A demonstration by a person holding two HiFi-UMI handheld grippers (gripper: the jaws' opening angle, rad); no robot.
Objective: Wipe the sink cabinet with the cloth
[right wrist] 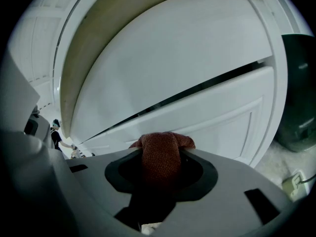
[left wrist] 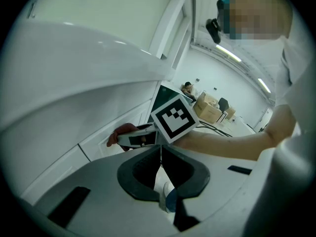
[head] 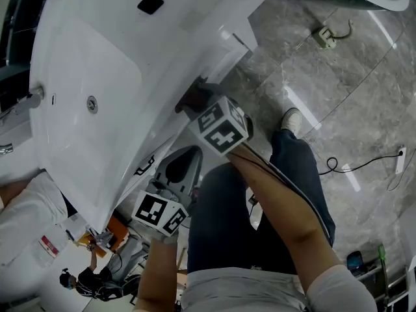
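The rust-red woven cloth (right wrist: 162, 144) sits bunched at the tip of my right gripper (right wrist: 160, 168), whose jaws are clenched on it, with a fold bulging out ahead of them. It is up at the front of the white panelled sink cabinet (right wrist: 222, 117), just under the dark gap that runs between two of its panels. I cannot tell for certain whether the fabric is touching the panel. From my head view the same gripper reaches under the overhanging edge of the white ceramic basin (head: 97, 64). The round metal drain (head: 91, 104) shows in the bowl, and the cloth appears only as a dark reddish lump at the cabinet face. My left gripper (left wrist: 160, 169) is lower and nearer my body. Its jaws are pressed together on nothing, leaving only a thin slit between them. It is aimed upward, toward the right gripper and the underside of the basin. In its view I can see the right gripper's marker cube (left wrist: 174, 118) and a bit of red cloth against a cabinet panel. My dark blue trousers (head: 227, 220) and a white shoe (head: 291, 119) show below, on the grey marbled floor (head: 338, 90). A black cable (head: 364, 161) lies well off to the right.
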